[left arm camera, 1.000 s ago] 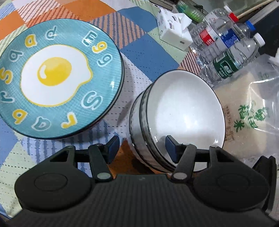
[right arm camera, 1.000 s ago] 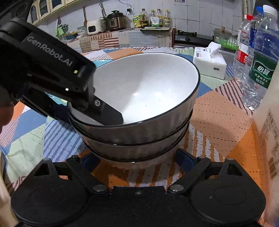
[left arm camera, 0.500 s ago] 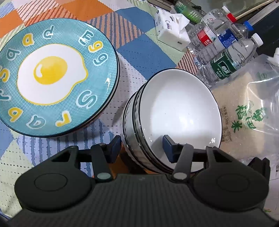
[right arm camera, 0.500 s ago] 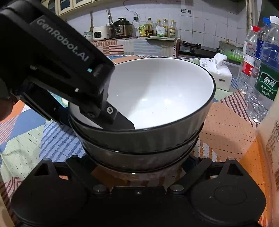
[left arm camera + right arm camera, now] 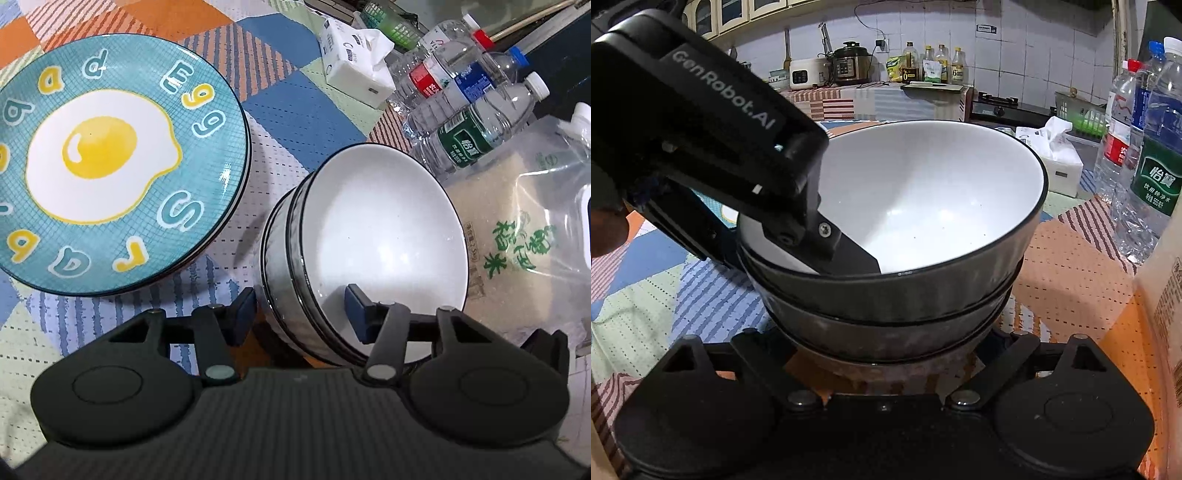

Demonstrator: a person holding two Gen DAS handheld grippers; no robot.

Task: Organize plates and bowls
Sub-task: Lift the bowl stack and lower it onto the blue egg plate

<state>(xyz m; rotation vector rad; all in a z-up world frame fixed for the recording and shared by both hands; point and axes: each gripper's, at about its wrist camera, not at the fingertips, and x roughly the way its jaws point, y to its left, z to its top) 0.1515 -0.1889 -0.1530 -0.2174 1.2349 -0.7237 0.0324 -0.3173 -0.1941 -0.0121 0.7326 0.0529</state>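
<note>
Your left gripper (image 5: 300, 309) straddles the near wall of the stack of white-inside, grey-ribbed ceramic bowls (image 5: 373, 236), one finger inside the top bowl, one outside; its jaws have just been closing, though whether the pads press yet is unclear. Your right gripper's (image 5: 882, 345) fingertips hide behind the stack, so I cannot tell its state. Left of the stack, just apart, lie the teal fried-egg plates (image 5: 107, 162) on the patchwork tablecloth (image 5: 280, 110).

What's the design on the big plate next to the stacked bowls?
A fried egg on teal, ringed by yellow and teal letters. The plate shows best in the left wrist view.
</note>
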